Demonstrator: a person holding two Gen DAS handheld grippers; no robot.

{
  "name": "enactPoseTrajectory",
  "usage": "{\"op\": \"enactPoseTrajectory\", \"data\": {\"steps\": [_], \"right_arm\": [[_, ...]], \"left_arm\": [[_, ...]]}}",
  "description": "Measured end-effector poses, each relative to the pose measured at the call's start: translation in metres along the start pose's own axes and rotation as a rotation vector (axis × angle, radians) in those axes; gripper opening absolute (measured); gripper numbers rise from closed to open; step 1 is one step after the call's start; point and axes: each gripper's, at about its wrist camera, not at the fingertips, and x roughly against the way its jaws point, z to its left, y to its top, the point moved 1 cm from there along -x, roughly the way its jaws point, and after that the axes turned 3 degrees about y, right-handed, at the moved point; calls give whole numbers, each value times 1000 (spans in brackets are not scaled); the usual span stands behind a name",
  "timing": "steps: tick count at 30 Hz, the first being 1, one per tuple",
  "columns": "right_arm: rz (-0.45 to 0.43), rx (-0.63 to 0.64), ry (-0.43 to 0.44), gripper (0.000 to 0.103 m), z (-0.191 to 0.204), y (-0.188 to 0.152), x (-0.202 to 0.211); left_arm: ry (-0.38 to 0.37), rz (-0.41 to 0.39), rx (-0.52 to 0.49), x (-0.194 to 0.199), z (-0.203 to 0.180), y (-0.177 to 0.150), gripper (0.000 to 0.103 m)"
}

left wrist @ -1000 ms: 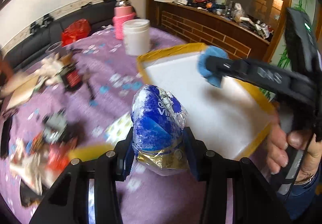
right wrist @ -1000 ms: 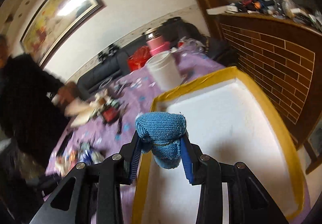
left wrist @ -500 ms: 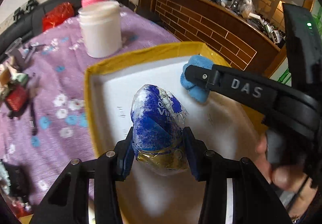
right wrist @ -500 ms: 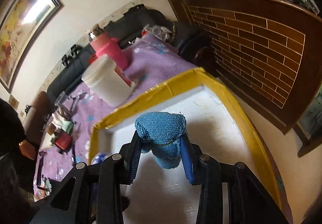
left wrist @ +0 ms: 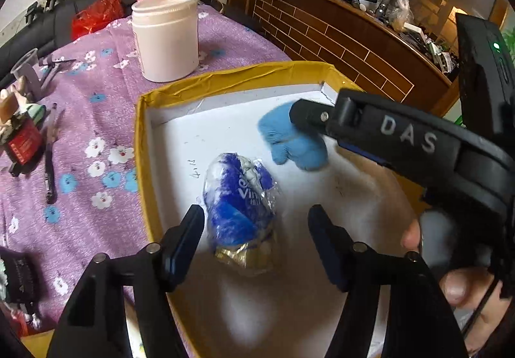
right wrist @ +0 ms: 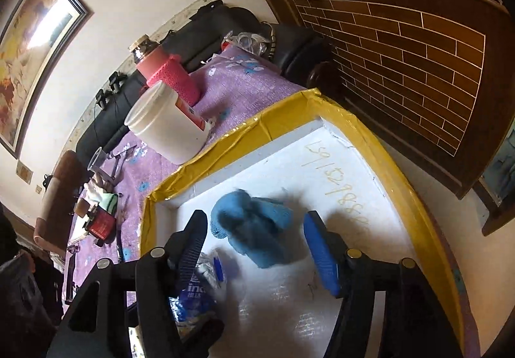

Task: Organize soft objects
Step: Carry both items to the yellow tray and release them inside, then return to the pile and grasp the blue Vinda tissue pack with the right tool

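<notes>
Crinkled blue packet, fuzzy cloth

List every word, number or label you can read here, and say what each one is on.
"DAS": on the right claw's arm.
"Vin…", cut off: blue tissue pack.
"1527888…", partly legible, seen upside down: handwritten on the tray floor.
Small scribble on the tray floor beside the pack: unreadable.
Red box label: too blurred.

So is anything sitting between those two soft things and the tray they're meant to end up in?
Nothing visible. The blue packet and the blue cloth already lie on the white floor of the yellow-rimmed tray. Both grippers, left gripper and right gripper, are opening, pads clear of them.
</notes>
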Motion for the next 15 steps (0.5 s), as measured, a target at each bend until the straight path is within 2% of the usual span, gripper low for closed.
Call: {"op": "enactPoseTrajectory", "data": {"steps": [5,9,15], "right_arm": [[-84,67,17,66,16,0,20],[-142,144,73,66,35,-3,34],[-161,208,147,66,65,-19,50]], "left_arm": [[-13,-33,11,30,6,-14,66],[-22,-57,22,57,13,-32,66],[-19,-98,2,101,21,-66,66]]}}
